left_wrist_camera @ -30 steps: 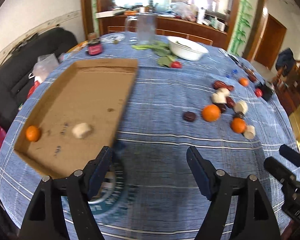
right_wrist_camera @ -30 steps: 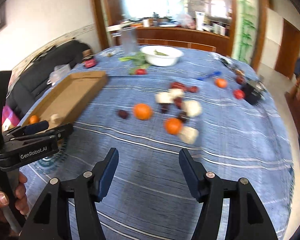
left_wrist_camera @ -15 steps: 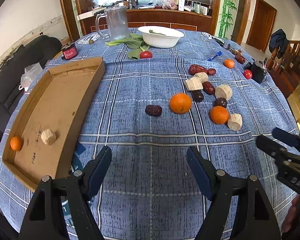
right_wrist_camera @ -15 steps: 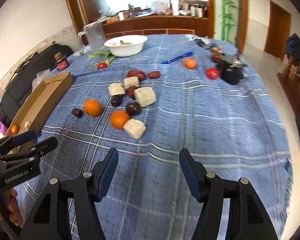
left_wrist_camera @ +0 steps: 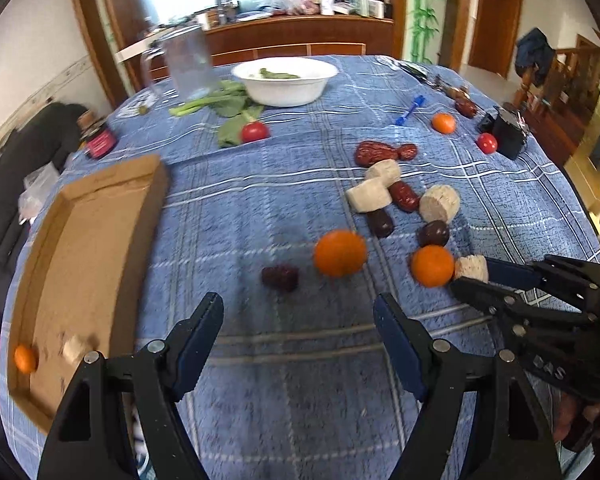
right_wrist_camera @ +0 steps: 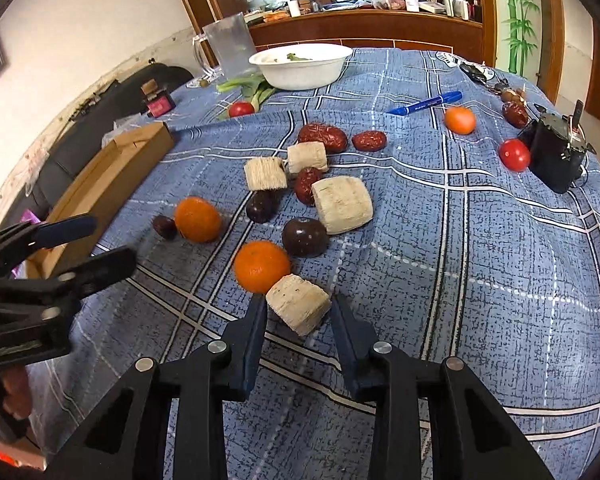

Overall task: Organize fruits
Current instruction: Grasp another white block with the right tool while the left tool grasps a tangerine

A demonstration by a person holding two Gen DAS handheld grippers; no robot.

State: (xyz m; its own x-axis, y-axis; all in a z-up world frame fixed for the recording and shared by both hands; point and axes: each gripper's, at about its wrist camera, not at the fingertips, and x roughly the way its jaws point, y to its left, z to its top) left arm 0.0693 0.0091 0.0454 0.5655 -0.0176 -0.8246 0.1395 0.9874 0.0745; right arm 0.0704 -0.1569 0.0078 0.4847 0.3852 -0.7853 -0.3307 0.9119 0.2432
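Fruit lies scattered on the blue checked tablecloth: oranges, dark plums, red dates and pale cut chunks. My right gripper has come down over the nearest pale chunk; its jaws are closing and both pads touch the chunk's sides. That chunk also shows between the right gripper's fingers in the left wrist view. My left gripper hovers open and empty, just short of a dark date and an orange.
A flat cardboard box at the left holds a small orange and a pale chunk. At the back stand a white bowl, a clear jug and greens. A black device, tomatoes and a blue pen lie to the right.
Both grippers moved down and closer to the fruit pile. The left wrist view swung from the box toward the fruit. The right jaws narrowed from wide open onto the pale chunk.
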